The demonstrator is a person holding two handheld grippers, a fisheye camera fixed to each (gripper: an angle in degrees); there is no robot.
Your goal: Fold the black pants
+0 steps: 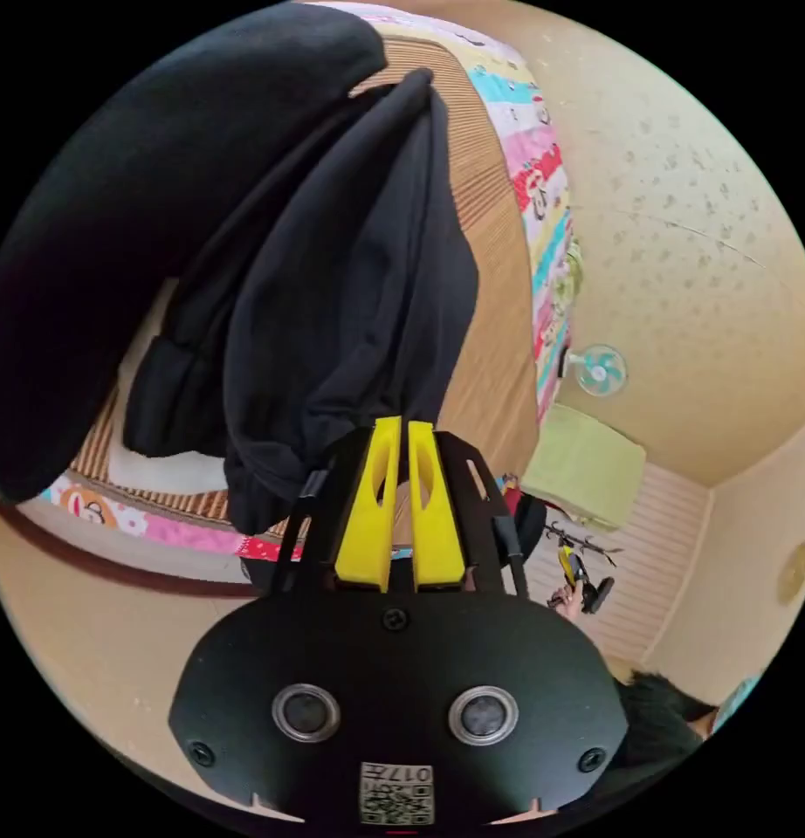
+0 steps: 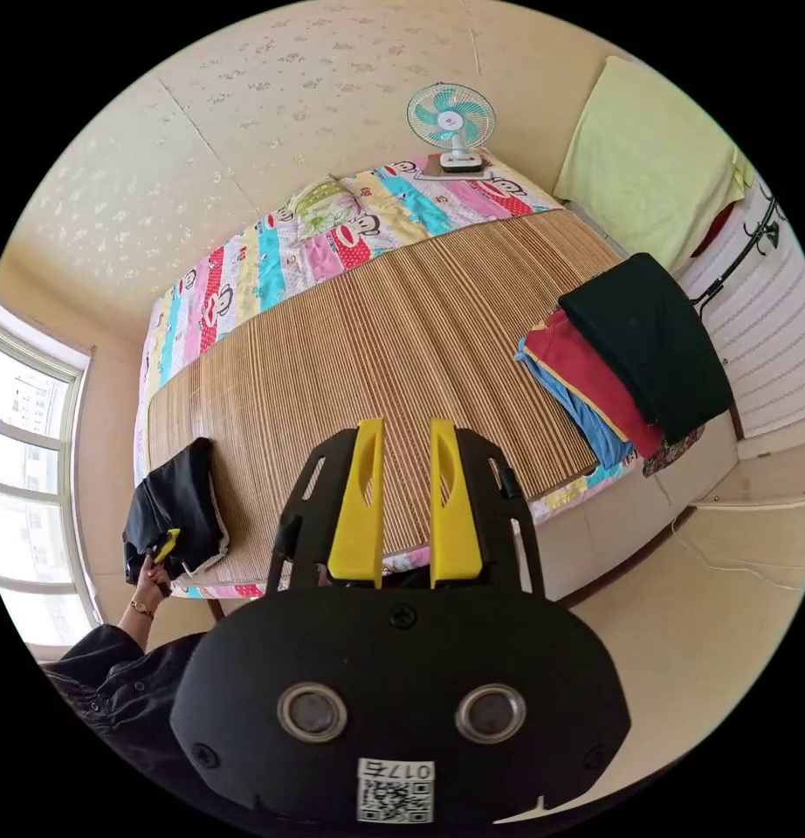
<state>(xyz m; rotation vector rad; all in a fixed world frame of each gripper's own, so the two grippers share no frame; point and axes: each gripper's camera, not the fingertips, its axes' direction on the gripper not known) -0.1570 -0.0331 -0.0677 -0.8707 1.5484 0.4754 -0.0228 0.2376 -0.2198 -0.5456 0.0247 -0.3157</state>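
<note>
Black pants (image 1: 333, 288) pinched between closed yellow jaws of left gripper (image 1: 400, 426), fabric bunched at the tips and spreading away in dark folds over the bamboo mat (image 1: 494, 262). A second dark mass of cloth close to the lens on one side of the left gripper view, blurred. Under the pants, a white folded piece (image 1: 158, 467) on the mat near the bed's edge. Beyond the mat, a striped cartoon-print sheet (image 1: 542, 218) and a small teal fan (image 1: 602, 370) by the wall.

Right gripper (image 2: 407, 428) held over the mat, jaws parted with mat showing between them, gripping nothing. Same black pants (image 2: 180, 502) visible far off in the right gripper view at the mat's corner beside the window (image 2: 31, 489), with a hand (image 2: 149, 578) and the other gripper's yellow tip at the bed edge. Wide bare stretch of mat between both ends. At the opposite edge, a stack of folded clothes (image 2: 629, 367), dark green on top, red and blue beneath, overhanging the bed side. Pale floor (image 2: 725, 602) open alongside the bed.
</note>
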